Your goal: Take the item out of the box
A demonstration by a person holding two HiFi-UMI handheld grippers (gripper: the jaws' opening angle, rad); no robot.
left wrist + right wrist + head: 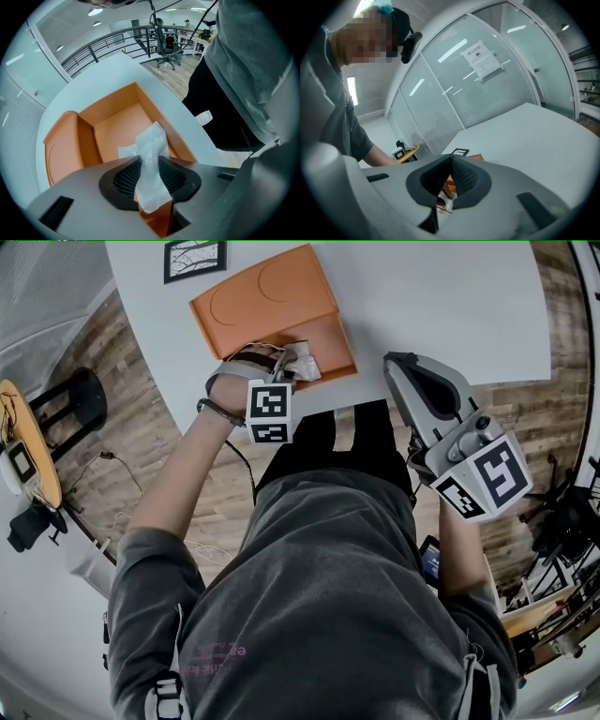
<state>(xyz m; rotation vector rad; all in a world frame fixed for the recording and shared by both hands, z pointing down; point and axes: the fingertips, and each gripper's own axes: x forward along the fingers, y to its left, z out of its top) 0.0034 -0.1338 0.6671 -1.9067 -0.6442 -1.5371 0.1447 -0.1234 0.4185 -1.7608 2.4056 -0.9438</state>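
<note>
We hold the left gripper [292,363] over the near part of the open orange box [330,335], which sits on the white table [427,296] just in front of us. In the left gripper view its jaws are closed most of the way onto a white plastic packet [151,149]. The black pads [125,176] press on the packet from both sides. The packet stands upright between them, its top poking out past the tips and its lower end hanging back toward the gripper body. Below it lies the box's bare floor [115,125]. We cannot tell whether the packet touches the box anywhere. The lid [258,294] lies open and flat on the table at the box's far side.

We hold the right gripper [400,361] well apart from the box, off to the right at the table's near edge. In the right gripper view its jaws meet at the tips with nothing between them. Through the gap behind the tips we see a bit of the box and the packet, far off. A black-framed card [195,258] lies on the table beyond the lid.
</note>
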